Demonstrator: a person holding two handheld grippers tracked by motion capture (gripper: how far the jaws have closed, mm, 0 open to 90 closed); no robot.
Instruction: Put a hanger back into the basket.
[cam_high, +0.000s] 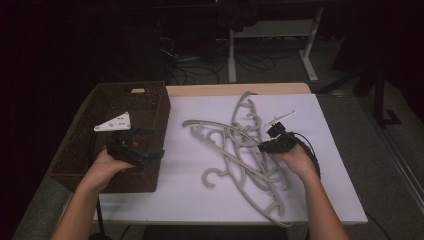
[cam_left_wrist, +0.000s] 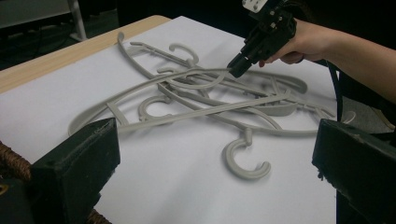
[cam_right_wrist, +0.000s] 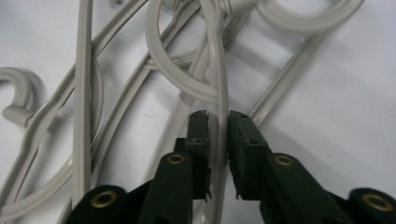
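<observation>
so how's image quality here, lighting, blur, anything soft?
High view: table lit, surroundings near black, basket dim. Left gripper view: its own jaws dark and soft, hangers sharp with soft shadows. Right gripper view: right gripper sharp around a hanger bar, far hooks slightly soft.

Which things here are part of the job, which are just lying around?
In the job:
- pile of grey hangers on the white table
- hanger bar between the right gripper jaws
- wicker basket, with the left gripper open at its edge

Lying about:
- white table frame behind
- cables on the floor
</observation>
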